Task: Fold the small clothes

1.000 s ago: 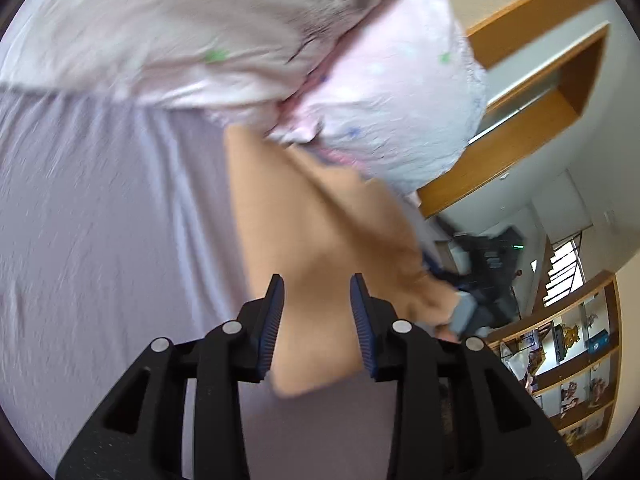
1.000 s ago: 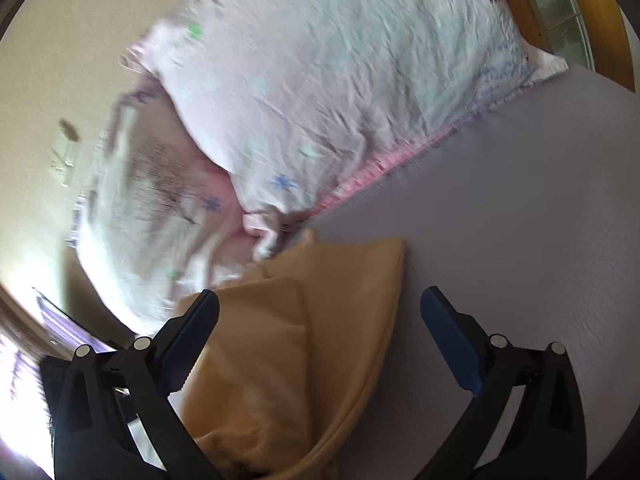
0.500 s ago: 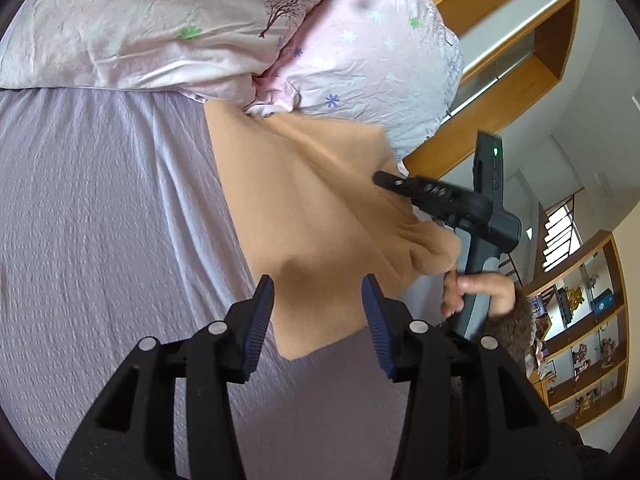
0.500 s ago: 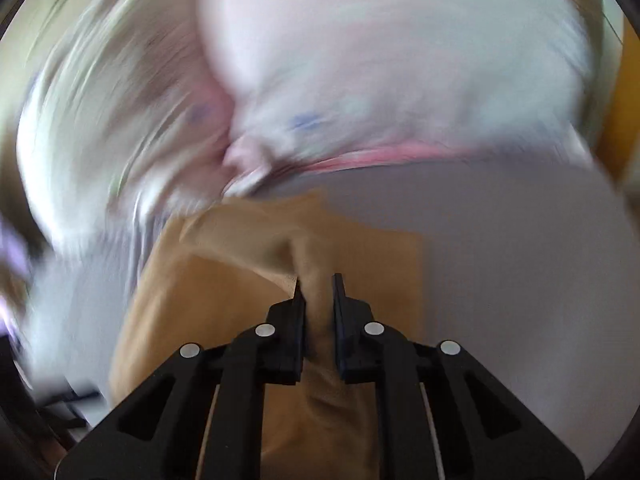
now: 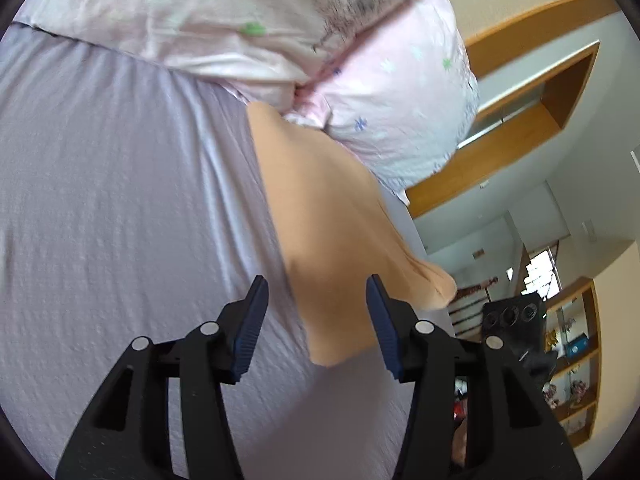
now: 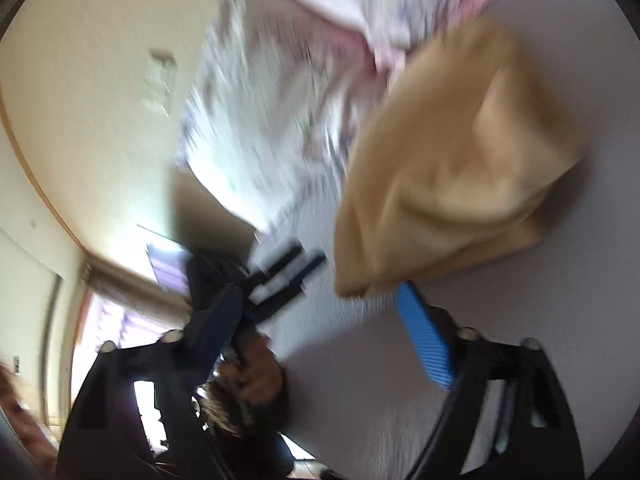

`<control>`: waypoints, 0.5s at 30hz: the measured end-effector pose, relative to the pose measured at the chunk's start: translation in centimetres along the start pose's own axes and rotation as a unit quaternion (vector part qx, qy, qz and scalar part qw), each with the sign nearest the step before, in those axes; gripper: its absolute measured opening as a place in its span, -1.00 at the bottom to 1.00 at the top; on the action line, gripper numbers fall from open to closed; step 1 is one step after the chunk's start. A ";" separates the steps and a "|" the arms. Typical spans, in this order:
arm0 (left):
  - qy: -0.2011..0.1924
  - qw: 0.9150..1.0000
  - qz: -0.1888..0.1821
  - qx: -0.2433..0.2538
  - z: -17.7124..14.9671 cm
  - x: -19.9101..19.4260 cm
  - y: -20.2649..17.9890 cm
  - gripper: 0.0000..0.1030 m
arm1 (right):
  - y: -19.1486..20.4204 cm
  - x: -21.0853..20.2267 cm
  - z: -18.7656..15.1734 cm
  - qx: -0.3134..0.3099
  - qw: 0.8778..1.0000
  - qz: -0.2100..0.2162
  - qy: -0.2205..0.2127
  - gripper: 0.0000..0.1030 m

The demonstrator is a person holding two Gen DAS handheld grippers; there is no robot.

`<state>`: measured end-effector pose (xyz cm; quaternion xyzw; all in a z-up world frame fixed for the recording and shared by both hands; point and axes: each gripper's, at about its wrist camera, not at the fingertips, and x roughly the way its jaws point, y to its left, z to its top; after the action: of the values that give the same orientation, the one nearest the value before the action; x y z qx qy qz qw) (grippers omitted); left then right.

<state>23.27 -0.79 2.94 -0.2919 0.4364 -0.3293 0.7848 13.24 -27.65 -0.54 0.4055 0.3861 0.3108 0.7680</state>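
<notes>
A small tan garment (image 5: 332,216) lies folded on the lilac bedsheet (image 5: 120,200), its far end against the pillows. My left gripper (image 5: 316,320) is open and empty, its fingers straddling the garment's near corner just above it. In the blurred right wrist view the same garment (image 6: 460,176) lies in a loose fold ahead. My right gripper (image 6: 320,328) is open wide and empty, close to the garment's near edge. The left gripper also shows there (image 6: 276,280), held by a hand.
Two pink flowered pillows (image 5: 280,20) lie at the head of the bed, touching the garment. A wooden window frame (image 5: 520,120) and wooden shelves (image 5: 576,360) stand beyond the bed's right edge. The sheet (image 6: 400,400) spreads out near the right gripper.
My right gripper was shut on a fold of the garment half a second ago; it has let go, opened wide and pulled back. My left gripper opened a little wider and moved closer.
</notes>
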 end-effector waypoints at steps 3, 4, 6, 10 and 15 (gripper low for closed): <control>-0.026 1.000 0.009 0.003 0.3 -1.2 0.3 0.05 | 0.4 3.9 -0.3 0.004 0.999 -0.024 0.025 0.41; -0.032 0.999 0.008 0.001 0.3 -1.6 0.4 0.06 | 0.5 4.2 -0.4 0.001 0.999 -0.028 0.020 0.34; -0.032 0.999 0.005 -0.003 0.5 -1.6 0.7 0.07 | 1.1 4.6 -0.2 -0.017 0.999 -0.043 -0.011 0.11; -0.020 1.000 0.009 -0.007 0.5 -1.3 1.0 0.07 | 0.6 5.2 -0.4 -0.030 0.998 -0.054 -0.011 -0.76; 0.006 1.000 0.007 -0.005 0.4 -0.2 0.6 0.09 | 1.1 2.7 -2.4 -0.073 0.994 -0.078 0.030 -0.39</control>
<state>23.68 -0.14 2.76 -0.2905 0.4450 -0.3232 0.7830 12.38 -24.01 -1.39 0.3074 0.4161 0.2891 0.8055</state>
